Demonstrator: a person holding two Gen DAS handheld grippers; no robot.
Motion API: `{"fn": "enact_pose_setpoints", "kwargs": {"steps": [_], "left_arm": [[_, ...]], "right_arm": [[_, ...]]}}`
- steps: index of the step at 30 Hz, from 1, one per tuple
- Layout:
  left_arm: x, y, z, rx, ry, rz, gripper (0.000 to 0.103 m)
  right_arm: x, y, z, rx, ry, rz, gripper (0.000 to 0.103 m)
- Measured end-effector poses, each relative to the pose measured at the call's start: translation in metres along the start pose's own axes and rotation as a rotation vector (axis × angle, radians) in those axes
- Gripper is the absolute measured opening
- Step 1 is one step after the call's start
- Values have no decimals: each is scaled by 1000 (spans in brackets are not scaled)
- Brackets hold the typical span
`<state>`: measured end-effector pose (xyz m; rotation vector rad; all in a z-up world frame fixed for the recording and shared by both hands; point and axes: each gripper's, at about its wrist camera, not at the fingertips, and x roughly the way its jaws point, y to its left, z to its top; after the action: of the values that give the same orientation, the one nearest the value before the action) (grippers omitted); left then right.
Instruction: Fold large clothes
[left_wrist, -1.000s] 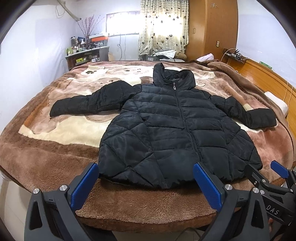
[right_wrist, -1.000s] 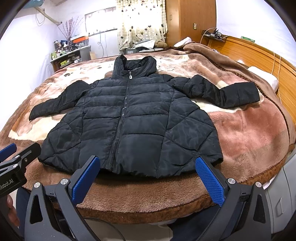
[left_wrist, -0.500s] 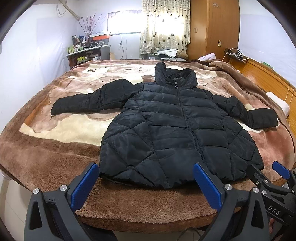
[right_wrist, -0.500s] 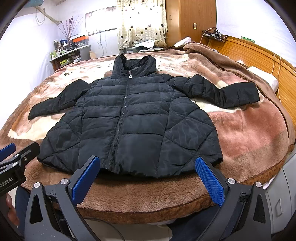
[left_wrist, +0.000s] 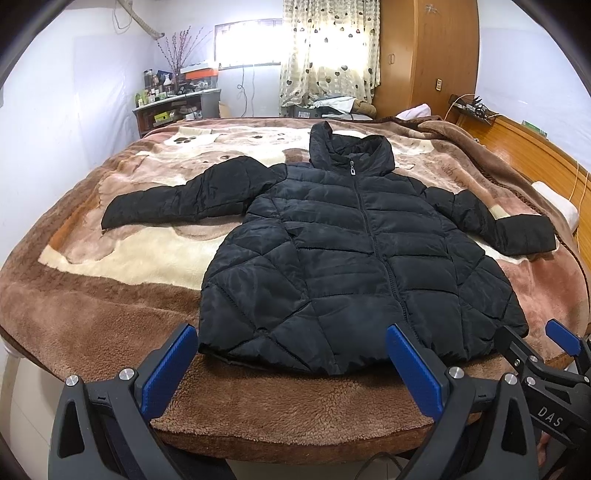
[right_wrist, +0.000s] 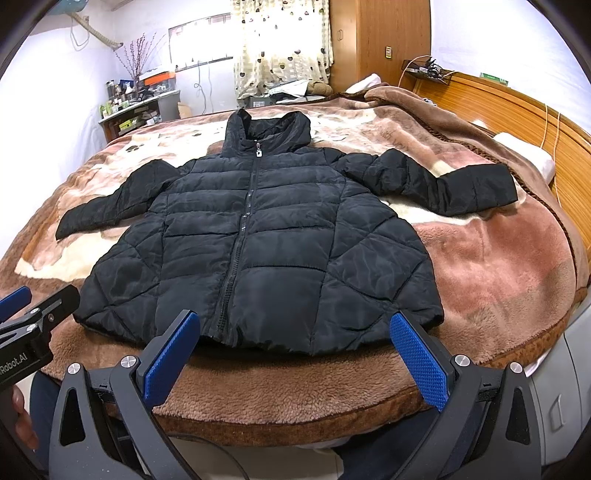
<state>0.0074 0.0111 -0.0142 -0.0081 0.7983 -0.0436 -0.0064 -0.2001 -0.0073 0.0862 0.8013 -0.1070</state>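
Jacket spread flat on blanket — pillow well apart.

Our left tool: matte black plastic frame with triangular cut-outs, round silver screw heads, two blue textured rubber pads. Our right tool: same build, dimpled blue pads. White lettering "DAS" and "Robot.AI" marks the tool bodies. Thin black cable beneath. Bare skin of our left hand; dark blue trousers.
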Motion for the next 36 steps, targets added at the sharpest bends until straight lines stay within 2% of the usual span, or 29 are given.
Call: {"fn": "enact_pose_setpoints", "kwargs": {"steps": [27,32,36], "left_arm": [[1,-4,5,27,-19,1,103],[6,10,23,36,-70,-28,103],[25,46,53,-24,-82,-86,103]], "right_arm": [[-2,-7,4,7,-21,-10,102],[5,-5,13,6,-46,5,102],[9,-3,36,12,-136,75,102]]}}
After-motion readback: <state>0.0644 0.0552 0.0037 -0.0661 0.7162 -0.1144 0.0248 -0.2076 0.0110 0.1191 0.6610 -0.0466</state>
